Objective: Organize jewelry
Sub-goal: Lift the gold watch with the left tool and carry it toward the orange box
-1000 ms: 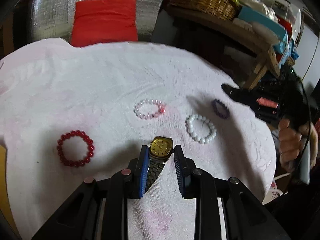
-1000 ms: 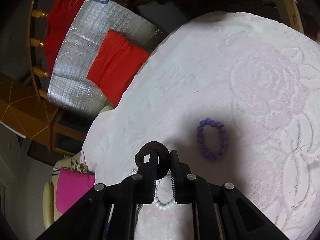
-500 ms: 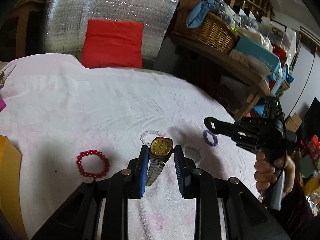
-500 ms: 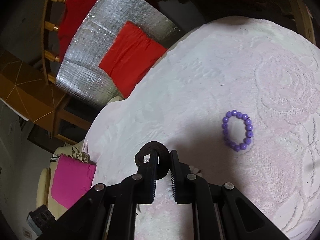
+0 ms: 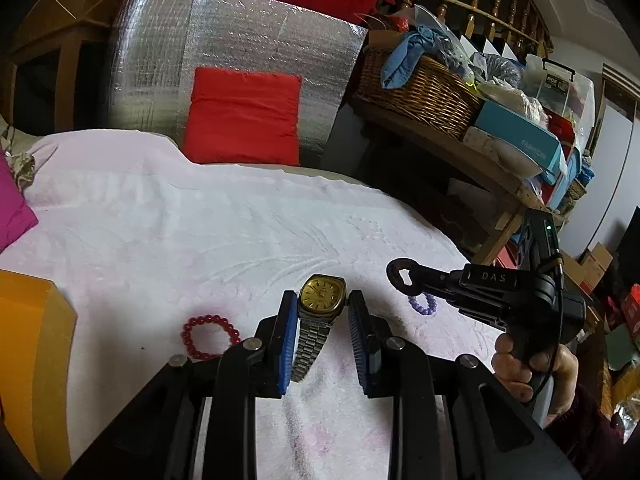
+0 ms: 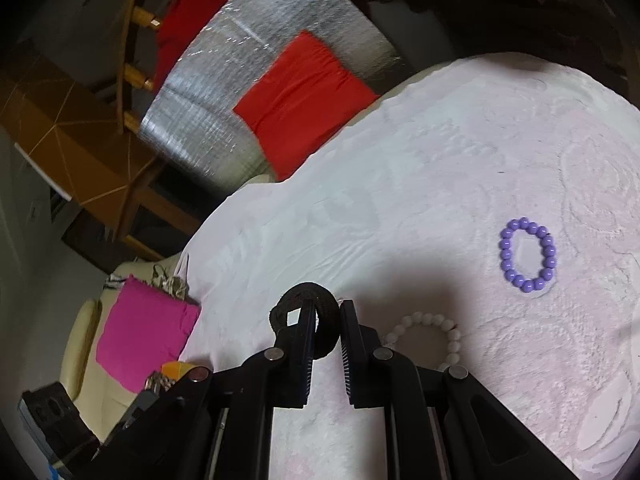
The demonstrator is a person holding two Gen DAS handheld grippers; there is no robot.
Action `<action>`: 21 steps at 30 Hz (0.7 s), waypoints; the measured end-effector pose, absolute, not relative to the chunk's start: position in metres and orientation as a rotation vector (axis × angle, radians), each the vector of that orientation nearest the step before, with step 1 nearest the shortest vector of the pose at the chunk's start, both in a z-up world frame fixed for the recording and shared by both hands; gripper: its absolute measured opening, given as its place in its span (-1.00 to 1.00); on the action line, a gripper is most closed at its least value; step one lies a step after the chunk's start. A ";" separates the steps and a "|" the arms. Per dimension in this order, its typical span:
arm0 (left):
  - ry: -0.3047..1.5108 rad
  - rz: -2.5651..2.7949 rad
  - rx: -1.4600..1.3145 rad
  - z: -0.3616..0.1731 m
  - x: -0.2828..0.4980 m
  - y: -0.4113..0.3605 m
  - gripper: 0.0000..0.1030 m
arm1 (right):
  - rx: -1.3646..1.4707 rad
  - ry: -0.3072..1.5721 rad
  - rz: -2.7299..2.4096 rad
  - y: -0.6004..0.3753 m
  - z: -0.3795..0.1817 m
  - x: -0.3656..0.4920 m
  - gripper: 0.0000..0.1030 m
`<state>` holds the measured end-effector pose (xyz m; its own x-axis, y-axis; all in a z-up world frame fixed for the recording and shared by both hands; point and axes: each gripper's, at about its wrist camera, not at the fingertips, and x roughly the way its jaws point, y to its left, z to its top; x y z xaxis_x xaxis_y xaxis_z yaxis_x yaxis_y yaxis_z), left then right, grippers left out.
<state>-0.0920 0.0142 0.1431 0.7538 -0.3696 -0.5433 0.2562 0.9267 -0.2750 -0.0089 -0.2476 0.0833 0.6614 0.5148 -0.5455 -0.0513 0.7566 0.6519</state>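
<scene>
Gripping a gold-faced watch by its squarish case, the left tool has its blue ribbed pads pressed against both sides, and the metal link band hangs down between them. The right tool pinches a dark loop of matte, strap-like material; from the left wrist view that loop sticks out in front of the black handle held by the right hand.

Below lies a white cloth with a raised floral texture and faint pink tint. On it, a ring of glossy red beads rests just left of the watch, a ring of round purple beads lies to its right, and a white bead bracelet sits just beside the right tool's fingers.

Beyond the cloth, a red cushion leans against quilted silver foil. Right of the cushion, a woven wicker basket holds crumpled blue fabric on a cluttered wooden shelf.
</scene>
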 end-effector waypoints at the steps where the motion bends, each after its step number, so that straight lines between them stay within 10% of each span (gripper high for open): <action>1: 0.629 -0.340 -0.189 0.144 -0.093 0.016 -0.49 | 0.636 0.788 0.350 -0.244 0.085 -0.010 -0.74; 21: 0.527 -0.197 -0.215 0.176 -0.126 0.079 -0.49 | 0.466 0.810 0.513 -0.123 0.089 -0.023 -0.73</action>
